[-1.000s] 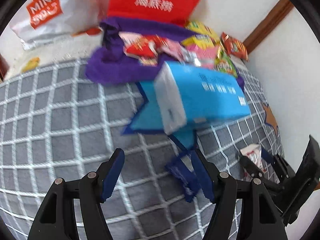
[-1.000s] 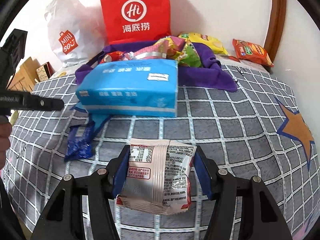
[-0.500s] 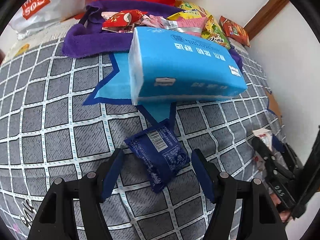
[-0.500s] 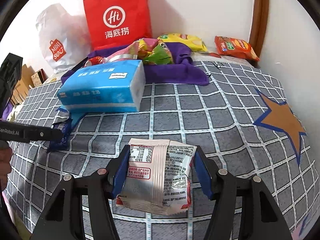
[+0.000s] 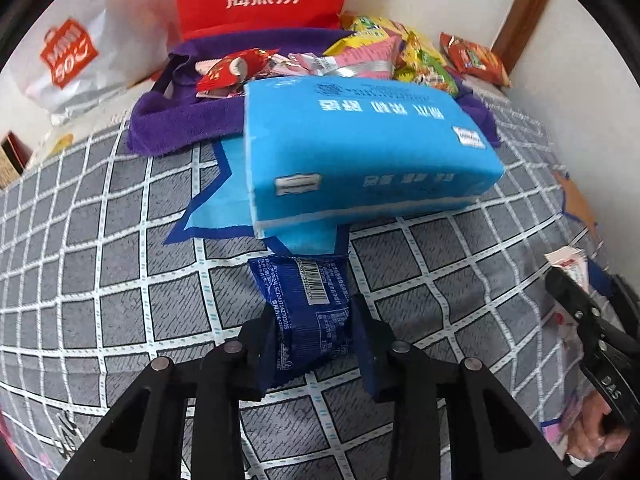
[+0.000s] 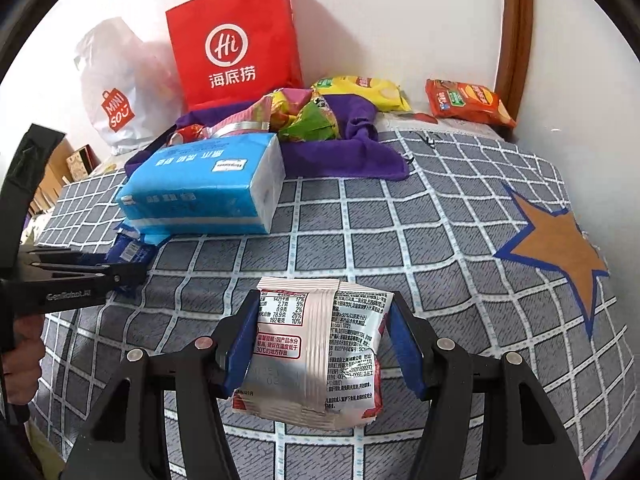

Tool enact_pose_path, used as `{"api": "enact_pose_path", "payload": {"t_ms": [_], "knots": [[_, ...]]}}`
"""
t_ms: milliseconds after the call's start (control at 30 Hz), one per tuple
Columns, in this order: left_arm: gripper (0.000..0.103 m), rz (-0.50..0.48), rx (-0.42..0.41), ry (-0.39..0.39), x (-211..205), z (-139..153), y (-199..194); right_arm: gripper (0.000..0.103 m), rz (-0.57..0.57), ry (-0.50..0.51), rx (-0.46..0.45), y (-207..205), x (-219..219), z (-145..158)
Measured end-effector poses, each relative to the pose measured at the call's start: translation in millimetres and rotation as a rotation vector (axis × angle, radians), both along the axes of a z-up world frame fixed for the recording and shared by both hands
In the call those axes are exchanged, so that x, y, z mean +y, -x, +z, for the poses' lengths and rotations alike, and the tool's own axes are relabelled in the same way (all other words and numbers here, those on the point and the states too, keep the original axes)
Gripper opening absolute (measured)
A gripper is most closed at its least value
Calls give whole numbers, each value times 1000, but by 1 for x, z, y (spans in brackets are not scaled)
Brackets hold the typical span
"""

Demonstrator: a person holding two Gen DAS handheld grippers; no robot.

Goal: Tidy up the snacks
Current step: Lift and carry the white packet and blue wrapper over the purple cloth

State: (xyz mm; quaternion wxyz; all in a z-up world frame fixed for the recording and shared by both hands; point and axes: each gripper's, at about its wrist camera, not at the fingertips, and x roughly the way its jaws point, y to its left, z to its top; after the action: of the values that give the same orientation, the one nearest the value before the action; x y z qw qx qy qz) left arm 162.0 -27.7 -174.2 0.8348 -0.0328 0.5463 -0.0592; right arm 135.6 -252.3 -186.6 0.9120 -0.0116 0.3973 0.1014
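Your left gripper [image 5: 316, 344] is closing its jaws around the dark blue snack packet [image 5: 306, 308], which lies on the checked bedspread [image 5: 120, 300] just in front of the blue tissue pack [image 5: 360, 152]. Your right gripper [image 6: 324, 344] is clamped on the white and red snack packet [image 6: 316, 352]. Next, I judge, firm the pinch, lift, and carry both toward the snack pile on the purple cloth [image 5: 176, 124].

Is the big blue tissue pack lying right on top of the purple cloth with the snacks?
No. The big blue tissue pack lies mostly on the grey checked bedspread, in front of the purple cloth that holds the snacks.
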Motion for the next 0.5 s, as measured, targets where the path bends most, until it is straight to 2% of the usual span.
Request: {"api": "enact_pose_path", "payload": {"t_ms": [133, 300, 500], "knots": [[31, 20, -16, 39, 21, 12, 5, 61, 12, 0, -15, -5, 4, 8], [31, 17, -53, 87, 38, 41, 9, 61, 40, -2, -43, -15, 15, 24], [32, 8, -96, 125, 55, 78, -13, 61, 49, 9, -80, -44, 32, 58]]}}
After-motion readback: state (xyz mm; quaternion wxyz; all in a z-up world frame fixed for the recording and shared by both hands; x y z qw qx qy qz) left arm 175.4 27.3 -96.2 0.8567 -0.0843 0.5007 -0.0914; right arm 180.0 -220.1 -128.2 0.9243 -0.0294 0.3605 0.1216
